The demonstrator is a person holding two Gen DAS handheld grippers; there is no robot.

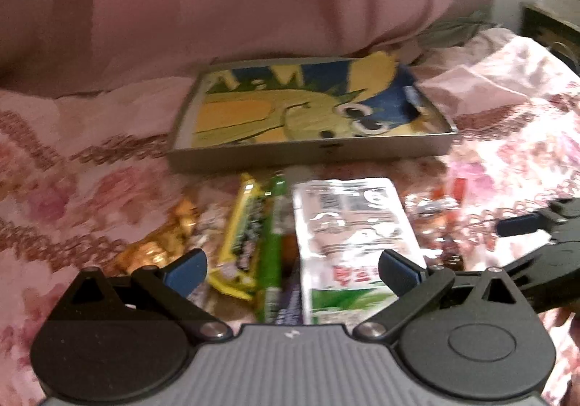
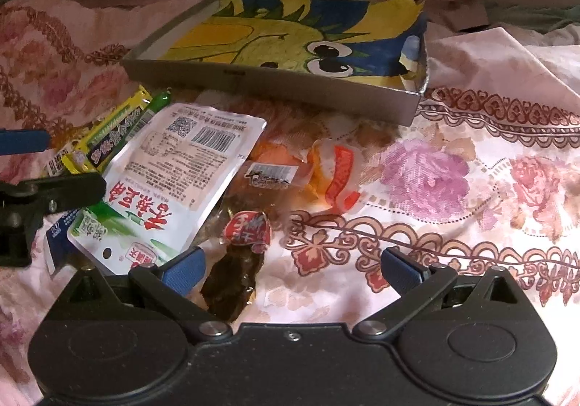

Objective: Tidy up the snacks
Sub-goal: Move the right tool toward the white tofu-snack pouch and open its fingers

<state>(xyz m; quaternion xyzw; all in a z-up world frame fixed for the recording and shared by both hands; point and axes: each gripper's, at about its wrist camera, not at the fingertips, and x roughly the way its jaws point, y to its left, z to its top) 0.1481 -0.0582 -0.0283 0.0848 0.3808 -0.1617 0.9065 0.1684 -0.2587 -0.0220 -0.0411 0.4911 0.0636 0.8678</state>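
A shallow grey box [image 1: 308, 149] [image 2: 253, 79] lined with a yellow-and-blue cartoon drawing lies on the floral bedsheet beyond a heap of snacks. The heap holds a white pouch [image 1: 348, 224] [image 2: 181, 181], a yellow bar [image 1: 243, 235] [image 2: 108, 130], a green stick [image 1: 273, 243] [image 2: 159, 103], an orange packet [image 2: 337, 174] and a dark snack with a red label [image 2: 235, 272]. My left gripper [image 1: 291, 272] is open and empty over the yellow bar and white pouch. My right gripper [image 2: 291, 272] is open and empty just above the dark snack.
A pink quilt [image 1: 217, 0] rises behind the box. Golden wrapped sweets [image 1: 159, 243] lie left of the yellow bar. The right gripper shows at the left wrist view's right edge [image 1: 533, 224]. Bare floral sheet [image 2: 471, 188] spreads to the right.
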